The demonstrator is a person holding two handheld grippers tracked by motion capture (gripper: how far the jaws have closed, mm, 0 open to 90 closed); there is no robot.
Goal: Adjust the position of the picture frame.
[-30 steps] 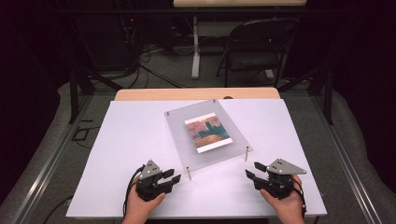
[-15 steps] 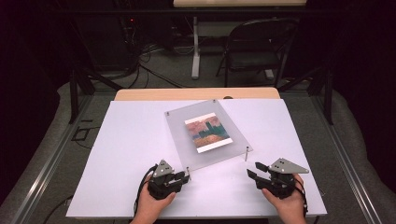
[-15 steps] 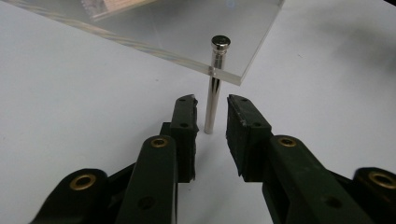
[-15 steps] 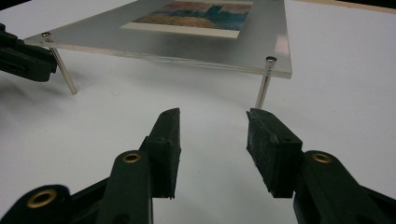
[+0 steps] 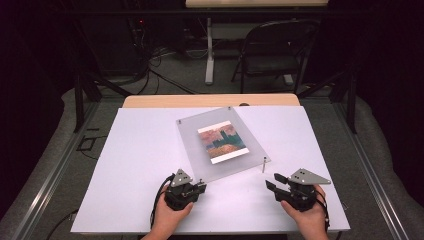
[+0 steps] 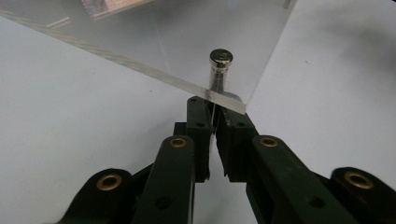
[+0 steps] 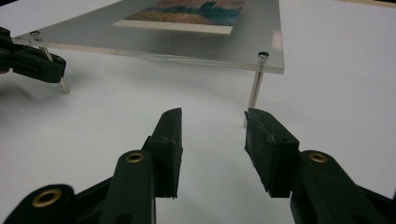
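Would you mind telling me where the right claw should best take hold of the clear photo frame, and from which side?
Grip the bare metal standoff post under the near right corner of the clear photo frame, coming in level from the person's side. The post stands upright and exposed below the panel, straight ahead of the open right claw. The left claw already pinches its own corner post that way.

Clear glossy acrylic frame (image 5: 222,142), shiny metal standoff pin (image 6: 219,70), matt white table (image 5: 130,170)
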